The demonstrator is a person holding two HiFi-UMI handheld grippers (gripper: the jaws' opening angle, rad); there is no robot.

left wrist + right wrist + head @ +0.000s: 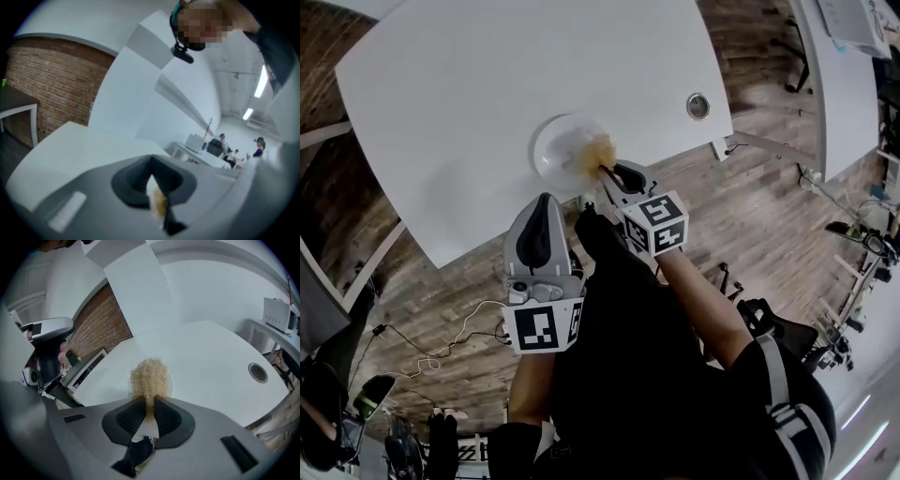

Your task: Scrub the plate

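- Holds the tan scrubber [149, 376] tight in the right claw [149, 401], over the white plate [553, 150] near the bench [441, 94] edge.
- Has the left claw [151, 163] closed, empty, short of the plate.
- Better to press lightly, in circles.

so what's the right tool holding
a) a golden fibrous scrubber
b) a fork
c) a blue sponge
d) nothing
a, the right tool is shut on a golden fibrous scrubber that sits over the white plate.
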